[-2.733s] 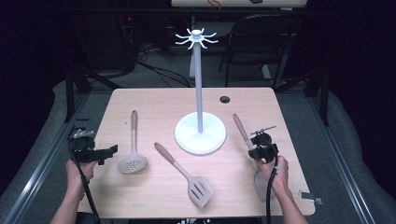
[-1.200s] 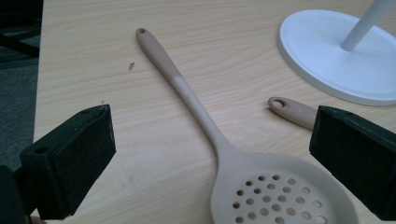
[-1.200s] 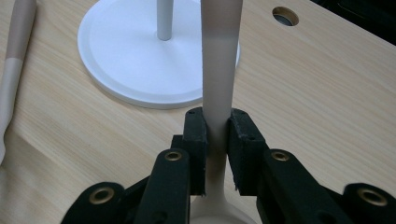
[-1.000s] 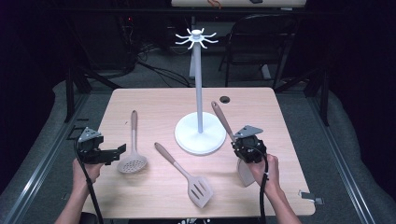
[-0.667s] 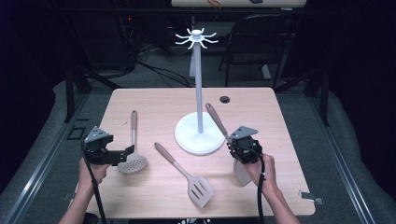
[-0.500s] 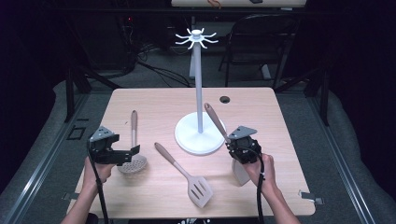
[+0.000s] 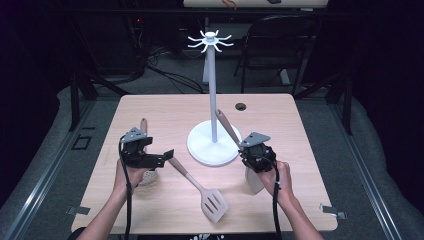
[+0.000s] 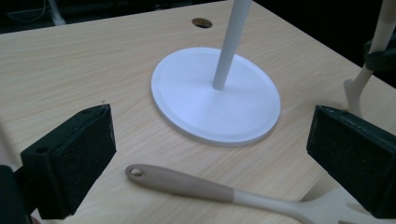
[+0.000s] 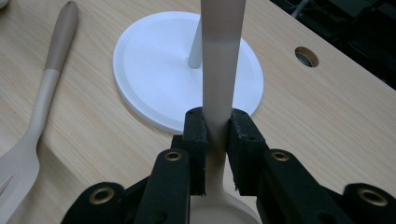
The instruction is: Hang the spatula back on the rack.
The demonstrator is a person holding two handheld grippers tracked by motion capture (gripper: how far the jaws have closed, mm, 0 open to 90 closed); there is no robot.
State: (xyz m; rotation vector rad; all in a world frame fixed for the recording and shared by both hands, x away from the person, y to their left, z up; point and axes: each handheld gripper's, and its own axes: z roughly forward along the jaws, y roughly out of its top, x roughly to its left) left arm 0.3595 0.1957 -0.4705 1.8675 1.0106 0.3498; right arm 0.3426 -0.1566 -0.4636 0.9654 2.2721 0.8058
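Held utensil: stood tilted over the right half of the table, brown handle end leaning up toward the pole of the white stand, pale head low near the near right corner. Looked light and stiff, smooth in the handle, so likely to swivel in a narrow grip. Best taken at the neck or lower handle, leaving the hanging hole at the tip free.

Clamped just so by the right gripper, pads pressed on both sides of the neck above the head.

Left gripper with jaws wide apart and nothing between the pads, hovering over the brown handle of the slotted turner lying toward the near edge. Skimmer partly under that hand, toward the left edge.

Against a second ago: left gripper brought in from the left edge, across the skimmer, toward the turner. Right gripper and utensil barely shifted. Further back, utensil flat near the right edge, not yet raised.
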